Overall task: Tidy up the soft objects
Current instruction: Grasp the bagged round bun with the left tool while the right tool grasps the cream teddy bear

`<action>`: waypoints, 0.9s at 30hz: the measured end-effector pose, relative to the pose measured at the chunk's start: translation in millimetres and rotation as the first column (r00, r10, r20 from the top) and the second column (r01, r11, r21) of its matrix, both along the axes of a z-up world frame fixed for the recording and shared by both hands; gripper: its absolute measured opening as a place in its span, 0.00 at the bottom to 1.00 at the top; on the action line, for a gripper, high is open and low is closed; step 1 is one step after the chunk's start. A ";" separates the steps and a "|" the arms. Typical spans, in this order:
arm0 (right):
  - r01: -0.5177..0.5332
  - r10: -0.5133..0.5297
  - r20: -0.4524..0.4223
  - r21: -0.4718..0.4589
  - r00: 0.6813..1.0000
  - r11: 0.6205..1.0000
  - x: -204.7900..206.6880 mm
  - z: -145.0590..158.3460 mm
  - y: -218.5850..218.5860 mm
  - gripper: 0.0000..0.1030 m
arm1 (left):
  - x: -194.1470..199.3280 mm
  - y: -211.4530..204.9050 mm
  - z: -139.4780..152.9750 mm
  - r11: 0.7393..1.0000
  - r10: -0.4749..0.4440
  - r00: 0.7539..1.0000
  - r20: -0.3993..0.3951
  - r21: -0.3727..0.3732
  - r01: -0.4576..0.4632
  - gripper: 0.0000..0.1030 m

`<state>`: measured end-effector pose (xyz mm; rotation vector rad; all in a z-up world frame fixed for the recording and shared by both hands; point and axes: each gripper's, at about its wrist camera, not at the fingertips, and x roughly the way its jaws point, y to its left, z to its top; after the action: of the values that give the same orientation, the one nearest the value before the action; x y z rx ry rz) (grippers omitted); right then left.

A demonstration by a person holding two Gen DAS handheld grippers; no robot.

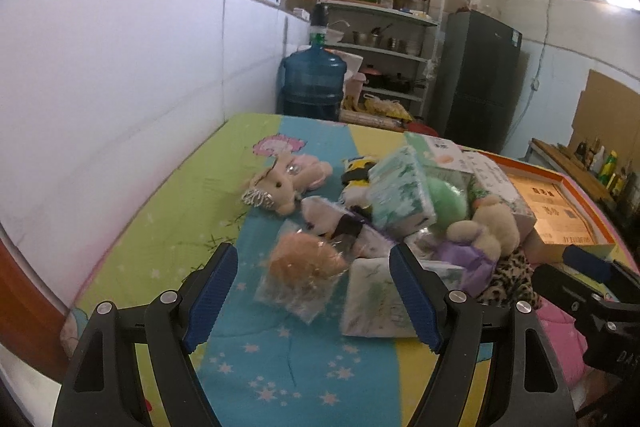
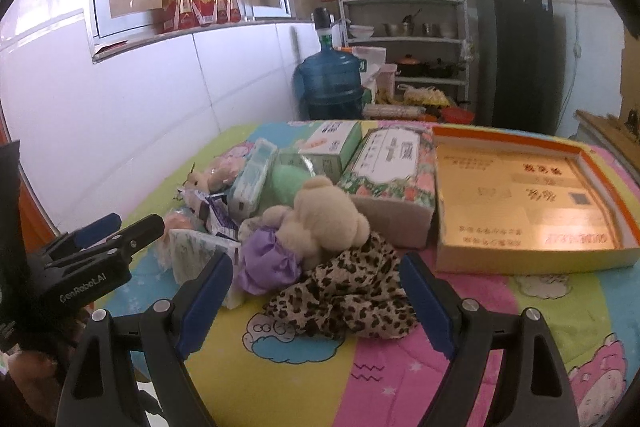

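Left wrist view shows the left gripper (image 1: 314, 297) spread wide and empty above the striped blanket (image 1: 280, 367), a bagged orange plush (image 1: 306, 261) between its fingers. Right gripper (image 2: 316, 301) is equally wide, holding nothing, framing the leopard-print cloth (image 2: 348, 291) beneath a cream teddy bear (image 2: 320, 219); an orange-rimmed box (image 2: 532, 203) lies far right.

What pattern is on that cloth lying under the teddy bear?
Leopard print, tan with dark spots, on the cloth; clearest in the right wrist view.

Black gripper (image 1: 312, 297) frames, ribbed blue pads (image 1: 212, 297), silver screws
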<state>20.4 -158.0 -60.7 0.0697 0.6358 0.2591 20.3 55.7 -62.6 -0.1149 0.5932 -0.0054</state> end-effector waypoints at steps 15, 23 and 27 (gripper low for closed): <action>-0.038 0.038 -0.008 -0.012 0.999 0.999 15.0 -4.9 14.2 0.83 | 36.0 30.3 -13.4 0.999 -0.007 1.000 -0.022 0.045 0.008 0.77; -0.052 0.052 -0.027 -0.001 0.998 0.999 22.2 -8.6 21.3 0.83 | 51.5 19.2 -32.2 0.995 -0.091 0.993 -0.069 0.023 0.093 0.77; -0.052 0.052 -0.029 0.000 0.998 0.999 23.2 -8.7 21.8 0.83 | 63.7 14.5 -37.9 0.991 -0.134 0.984 -0.120 0.000 0.135 0.77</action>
<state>43.6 -136.2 -69.4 0.0558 0.6668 0.3085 83.9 70.2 -100.5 -0.0672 0.7203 -0.1280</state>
